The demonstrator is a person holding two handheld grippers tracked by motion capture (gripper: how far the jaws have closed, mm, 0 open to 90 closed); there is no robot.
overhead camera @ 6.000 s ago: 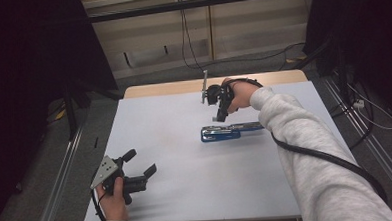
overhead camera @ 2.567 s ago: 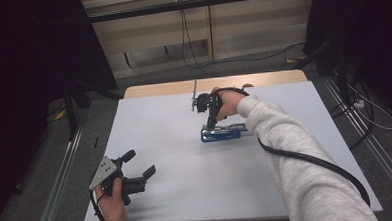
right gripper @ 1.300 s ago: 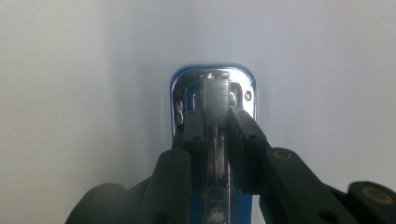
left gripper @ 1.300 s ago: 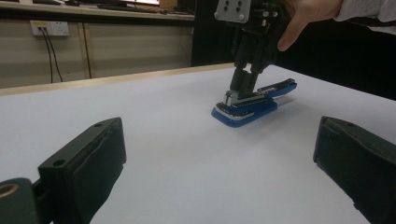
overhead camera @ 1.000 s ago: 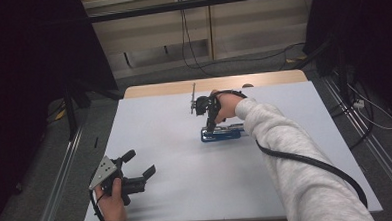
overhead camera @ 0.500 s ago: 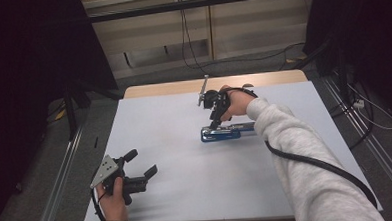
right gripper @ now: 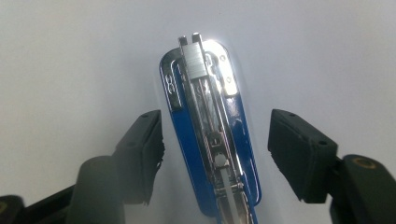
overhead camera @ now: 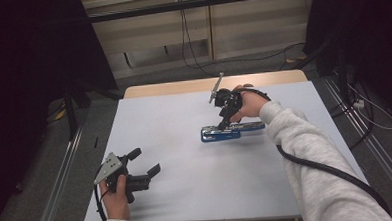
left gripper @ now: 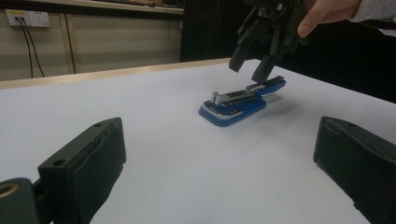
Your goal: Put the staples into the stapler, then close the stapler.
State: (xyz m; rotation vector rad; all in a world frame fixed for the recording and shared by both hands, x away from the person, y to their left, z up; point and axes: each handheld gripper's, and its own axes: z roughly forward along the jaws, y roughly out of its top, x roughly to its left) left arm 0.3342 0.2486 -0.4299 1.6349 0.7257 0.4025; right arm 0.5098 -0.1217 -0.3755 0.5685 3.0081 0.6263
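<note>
- Grey-sleeved, the person's right arm reaches in from the near right, wrist bent so the right gripper points down over the blue stapler.
- Its jaws have just been opening; they stand apart now, one on each side of the stapler, neither pad touching it.
- Low at the near left corner, the left hand holds the left gripper aimed across the worktop toward the stapler — jaws spread wide, nothing between them.
- Bare sheet lies between the two grippers; the stapler sits right of centre toward the far side, well clear of every edge.
- Glossy blue plastic forms the stapler's long rounded base, with a bright metal magazine along the top — the worktop is a matte pale sheet, a wooden strip showing at its far edge.
</note>
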